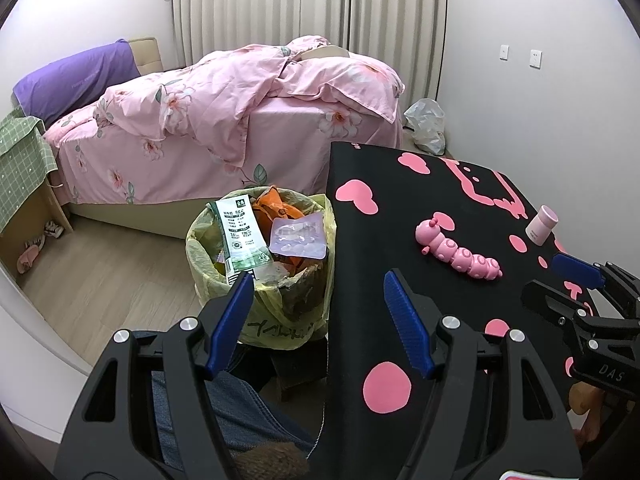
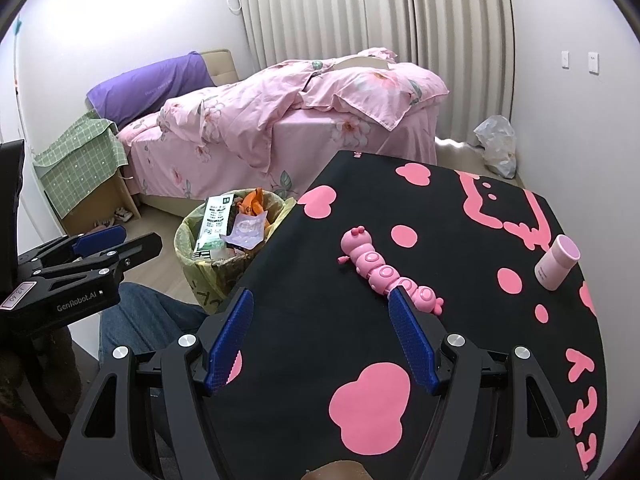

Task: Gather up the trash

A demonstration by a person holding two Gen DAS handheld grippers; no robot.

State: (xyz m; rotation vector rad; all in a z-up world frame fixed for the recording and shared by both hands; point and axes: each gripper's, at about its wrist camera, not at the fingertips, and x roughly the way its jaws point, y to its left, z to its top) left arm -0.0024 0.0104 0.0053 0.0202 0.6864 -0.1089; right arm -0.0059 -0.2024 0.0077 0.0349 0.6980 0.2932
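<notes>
left hand-held gripper (image 1: 318,280): jaws wide, nothing between them; hovers over the left edge of the table, left finger above the bin rim, right finger above the mat
right hand-held gripper (image 2: 320,300): jaws wide, holding nothing; hovers over the near part of the table, right fingertip just in front of the caterpillar toy's tail end, contact cannot be told
trash bin (image 1: 200,256): on the floor, just beside the table's left edge; lined with a yellowish bag, filled to the rim
milk carton (image 1: 240,236): white and green, flattened, stands tilted in the bin, sticks up above the rim on its left side
blister pack (image 1: 298,236): clear purple-tinted, lies on top of the bin contents, right of the carton
orange wrapper (image 1: 276,208): crumpled, at the back of the bin, behind the blister pack
table (image 2: 304,280): covered by a black mat with pink shapes
caterpillar toy (image 2: 384,270): pink, lies diagonally around mid-table, head toward the far side
pink cup (image 2: 558,262): small, near the right edge of the table, tilted, well apart from the toy
bed (image 1: 240,120): behind the bin, pink floral bedding rumpled, purple pillow (image 1: 76,80) at its left end
plastic bag (image 1: 426,124): whitish, on the floor in the far corner by the wall
</notes>
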